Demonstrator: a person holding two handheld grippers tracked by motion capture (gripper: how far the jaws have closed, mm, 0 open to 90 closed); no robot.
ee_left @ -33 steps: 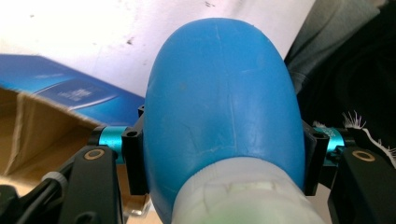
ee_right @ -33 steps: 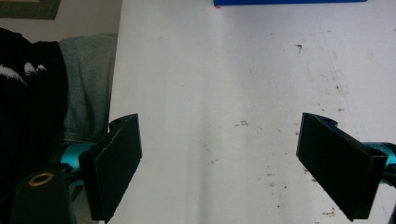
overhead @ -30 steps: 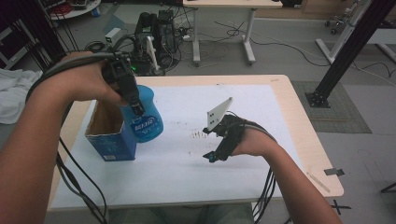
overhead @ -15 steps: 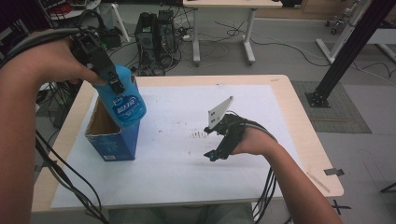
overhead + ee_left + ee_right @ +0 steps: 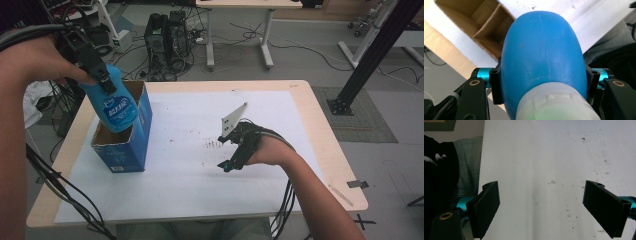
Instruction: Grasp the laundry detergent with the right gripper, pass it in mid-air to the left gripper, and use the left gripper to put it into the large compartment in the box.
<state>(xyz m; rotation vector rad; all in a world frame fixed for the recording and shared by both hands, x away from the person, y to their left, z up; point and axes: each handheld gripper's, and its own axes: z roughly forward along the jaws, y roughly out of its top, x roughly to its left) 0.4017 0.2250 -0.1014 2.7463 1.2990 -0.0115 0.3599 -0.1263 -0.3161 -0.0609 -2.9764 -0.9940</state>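
My left gripper [image 5: 104,80] is shut on a blue plastic bottle [image 5: 114,106] with a white label, holding it by the neck with its base pointing down over the open top of a blue cardboard box [image 5: 123,145] at the table's left. In the left gripper view the bottle [image 5: 541,52] is clamped between both pads [image 5: 495,83], and the box's brown inside [image 5: 477,27] lies beyond it. My right gripper [image 5: 226,164] rests on the white sheet right of centre, jaws wide apart with nothing between them; the right gripper view shows its fingers [image 5: 487,205] over bare white paper.
A white sheet [image 5: 200,165] covers most of the wooden table [image 5: 325,150]. Small dark marks [image 5: 214,145] dot the sheet near the right gripper. Cables hang off the front left edge. Beyond the table are a desk, computer cases and a black frame post.
The left gripper has carried the blue bottle up and to the left, from beside the box's right side to above its opening. The right gripper has stayed put.
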